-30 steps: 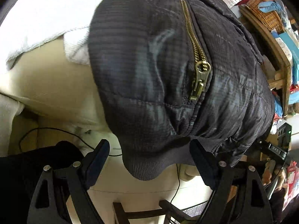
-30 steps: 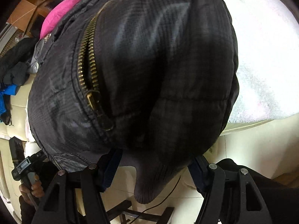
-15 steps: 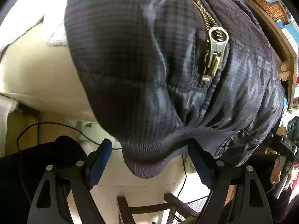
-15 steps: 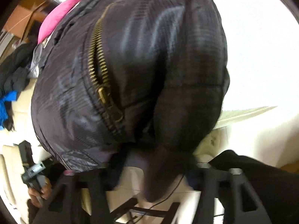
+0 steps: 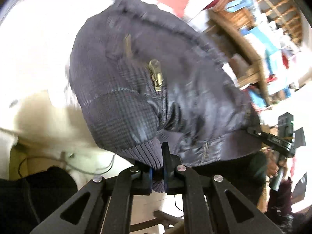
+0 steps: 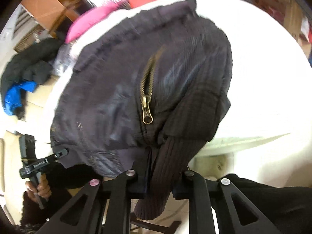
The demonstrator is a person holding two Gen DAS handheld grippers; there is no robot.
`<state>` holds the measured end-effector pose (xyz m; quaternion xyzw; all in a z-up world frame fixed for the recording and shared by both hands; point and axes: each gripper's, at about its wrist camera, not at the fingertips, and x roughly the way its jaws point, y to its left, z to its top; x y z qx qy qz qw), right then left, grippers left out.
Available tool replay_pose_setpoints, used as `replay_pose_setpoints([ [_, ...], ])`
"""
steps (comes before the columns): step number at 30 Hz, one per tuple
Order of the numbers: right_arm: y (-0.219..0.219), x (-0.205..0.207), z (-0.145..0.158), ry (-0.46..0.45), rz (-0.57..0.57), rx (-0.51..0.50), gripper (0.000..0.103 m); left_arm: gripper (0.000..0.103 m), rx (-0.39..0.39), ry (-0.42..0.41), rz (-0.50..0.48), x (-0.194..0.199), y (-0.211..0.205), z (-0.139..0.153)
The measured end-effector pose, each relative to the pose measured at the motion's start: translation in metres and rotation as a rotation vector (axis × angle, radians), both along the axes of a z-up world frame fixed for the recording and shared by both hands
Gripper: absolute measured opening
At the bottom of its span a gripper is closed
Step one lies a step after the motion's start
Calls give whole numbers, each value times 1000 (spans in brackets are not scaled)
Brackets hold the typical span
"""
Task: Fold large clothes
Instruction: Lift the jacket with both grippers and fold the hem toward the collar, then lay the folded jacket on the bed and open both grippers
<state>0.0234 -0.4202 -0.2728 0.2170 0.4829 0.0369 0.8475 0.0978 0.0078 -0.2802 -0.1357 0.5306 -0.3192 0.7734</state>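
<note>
At the near hem, left gripper (image 5: 157,172) and right gripper (image 6: 159,179) each clench a ribbed cuff of the dark jacket (image 5: 156,81), its length stretching away across the white bed (image 6: 263,78).

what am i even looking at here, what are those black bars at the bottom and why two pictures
There is no robot: a person holds a hand-held two-finger gripper in each hand, and each carries a wide-angle camera looking along its fingers. The black bars are the grippers' arms.

One picture is from the left gripper, the other from the right gripper. Both show the same dark quilted jacket, lying on a white cloth-covered surface.

Each gripper is shut on a ribbed knit cuff of the jacket. In the left view, the other hand shows holding its gripper's handle.
</note>
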Motion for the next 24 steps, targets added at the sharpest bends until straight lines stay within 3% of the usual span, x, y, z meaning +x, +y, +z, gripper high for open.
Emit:
replay_pose_setpoints([
  [6,-18,-4,57,-191,19,80,17,8,-97,-106,0,16,13,64],
  [12,-25,11,105,-345,1,117,16,9,-159,-167,36,78,20,118],
  [18,-36,108,145,-433,-77,103,16,9,-163,-206,102,182,6,163],
  [24,-70,219,165,-483,-184,79,15,9,-134,-226,127,305,-28,179],
])
